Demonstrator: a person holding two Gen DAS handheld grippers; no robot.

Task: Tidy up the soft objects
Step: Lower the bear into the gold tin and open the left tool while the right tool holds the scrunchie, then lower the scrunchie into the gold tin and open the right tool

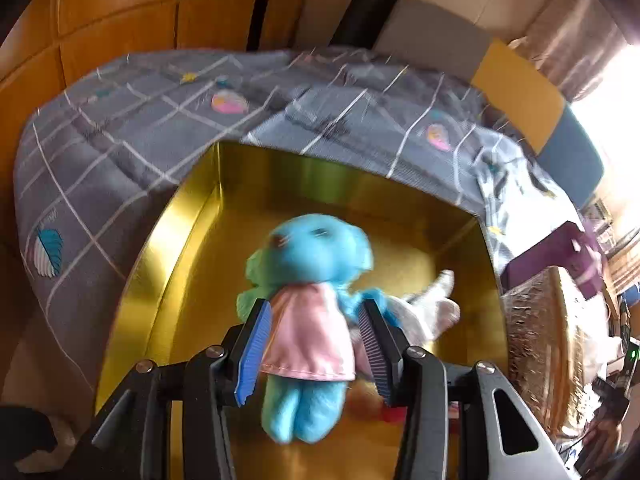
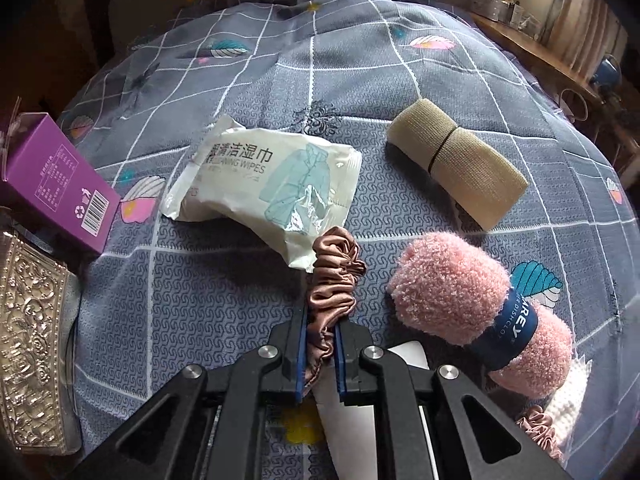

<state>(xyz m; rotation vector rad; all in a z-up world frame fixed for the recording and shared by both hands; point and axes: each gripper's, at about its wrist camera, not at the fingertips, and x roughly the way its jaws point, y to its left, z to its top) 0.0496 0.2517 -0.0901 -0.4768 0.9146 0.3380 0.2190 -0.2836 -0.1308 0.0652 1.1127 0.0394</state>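
Blue-padded fingers [image 1: 256, 344] of the left gripper [image 1: 314, 350] stand partly apart with the blue plush toy [image 1: 310, 280] between them at its pink dress; the left pad lies against the dress, while motion blur hides whether the right pad presses it, so I cannot tell if the toy is truly clamped. That toy hangs over the gold box [image 1: 160, 256], whose shiny walls open toward the far side, and a green plush [image 1: 252, 280] peeks out just left of it, with a white soft thing [image 1: 434, 308] lying on the box floor to the right. Around the box spreads the grey checked bedspread [image 1: 140, 128]. On the right-hand view, going from the left edge: an embossed silver case [image 2: 28, 340] lies near, a purple carton [image 2: 56, 184] just beyond it, then a pack of cleaning wipes [image 2: 264, 180] toward the middle. The right gripper [image 2: 322, 354] has its fingers nearly together, pinching a brown satin scrunchie [image 2: 334, 280] that rises between them and touches the near corner of the wipes. Farther right lie a beige rolled cloth [image 2: 456, 164] bound by a dark band — well apart from the scrunchie — and, nearer, a pink fluffy dishcloth roll [image 2: 448, 284] in a navy sleeve.
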